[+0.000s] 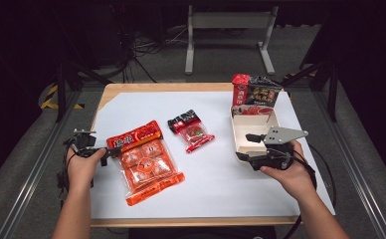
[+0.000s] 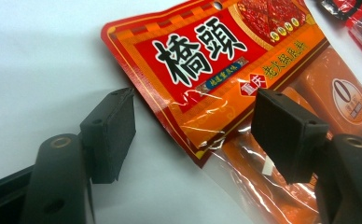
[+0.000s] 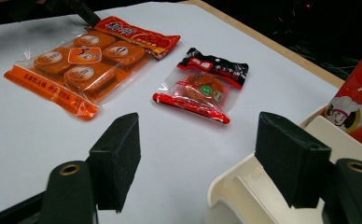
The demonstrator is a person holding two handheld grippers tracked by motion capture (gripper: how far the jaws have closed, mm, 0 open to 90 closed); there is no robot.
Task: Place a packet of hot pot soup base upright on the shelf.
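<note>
A large orange-red packet (image 1: pixel 144 159) of several sealed blocks lies flat on the white sheet at the left. My left gripper (image 1: pixel 115 150) stands open at the packet's top left corner. In the left gripper view the packet's printed header (image 2: pixel 216 60) runs between the pads of my left gripper (image 2: pixel 193 135); one pad is above the packet, the other above the sheet. My right gripper (image 1: pixel 248 147) is open at the near left corner of a white box (image 1: pixel 241 130). In the right gripper view my right gripper (image 3: pixel 202 158) has one pad over the box's rim (image 3: pixel 235 186).
A small red and black packet (image 1: pixel 191 130) lies mid-table between the large packet and the box. A red and black bag (image 1: pixel 254 94) stands at the box's far end. The white sheet (image 1: pixel 216 184) covers a wooden table; floor and metal rails surround it.
</note>
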